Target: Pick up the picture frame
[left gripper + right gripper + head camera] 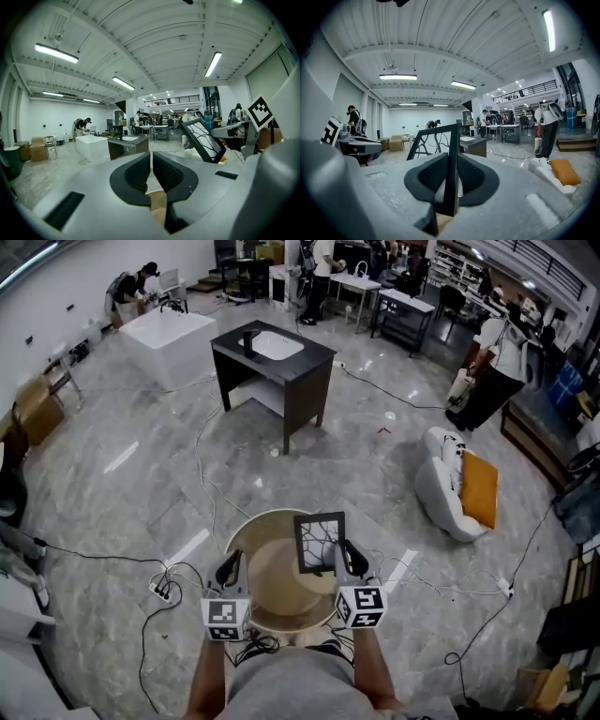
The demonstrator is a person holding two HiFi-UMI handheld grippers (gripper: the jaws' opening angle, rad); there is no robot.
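Note:
The picture frame (320, 542) is black, with a white picture crossed by dark branching lines. It stands upright in the air over the round wooden table (269, 563), and my right gripper (348, 561) is shut on its right edge. In the right gripper view the frame's edge (451, 161) runs straight up between the two dark pads. My left gripper (231, 571) hovers to the left of the frame, apart from it. Its jaws (151, 169) meet with nothing between them. From the left gripper view the frame (204, 139) shows tilted at the right.
A dark vanity cabinet with a white sink (272, 357) stands ahead, with a white bathtub (169, 343) beyond it on the left. A white chair with an orange cushion (459, 486) is at the right. Cables (178, 582) trail over the marble floor. People work at the room's far end.

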